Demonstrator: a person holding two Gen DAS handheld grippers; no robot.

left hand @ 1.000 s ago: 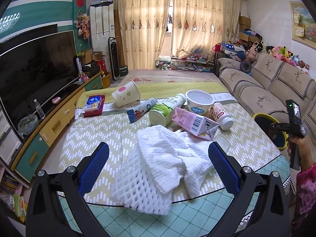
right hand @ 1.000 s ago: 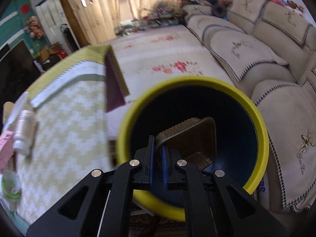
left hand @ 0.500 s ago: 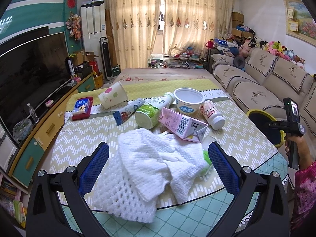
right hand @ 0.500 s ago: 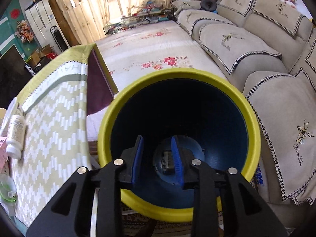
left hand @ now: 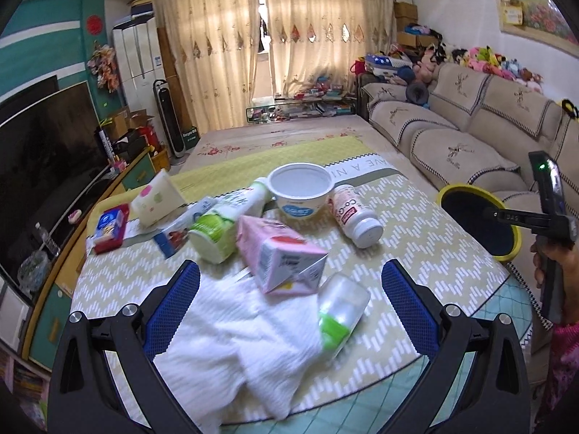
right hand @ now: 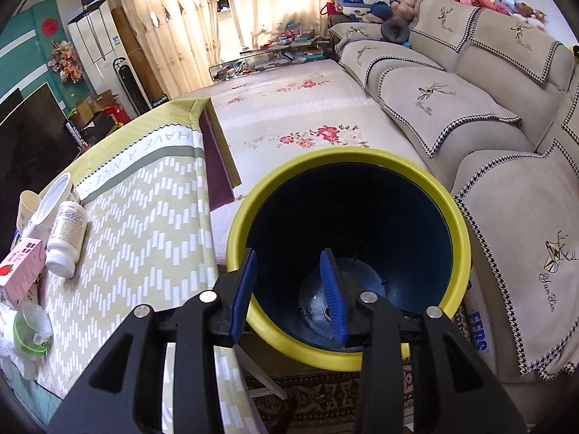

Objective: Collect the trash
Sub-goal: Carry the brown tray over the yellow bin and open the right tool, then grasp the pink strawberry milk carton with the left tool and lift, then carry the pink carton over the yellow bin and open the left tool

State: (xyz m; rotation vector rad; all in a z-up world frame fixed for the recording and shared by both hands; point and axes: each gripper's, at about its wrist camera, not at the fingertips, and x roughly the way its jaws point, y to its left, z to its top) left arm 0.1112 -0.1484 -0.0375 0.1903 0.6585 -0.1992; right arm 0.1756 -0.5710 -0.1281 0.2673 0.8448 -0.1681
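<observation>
littered table (left hand: 416,238) beside sofa (left hand: 466,144), curtains (left hand: 289,47) behind.

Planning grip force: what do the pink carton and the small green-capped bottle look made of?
Pink carton: coated paperboard by its look, with creased, folded gable flaps and a printed matte surface. Green-capped bottle: probably thin plastic, with a translucent, slightly glossy body and an opaque green cap.

Yellow-rimmed dark blue bin (right hand: 459,217); pink carton (left hand: 278,253); chevron-patterned yellow-green tablecloth (left hand: 416,238).
</observation>
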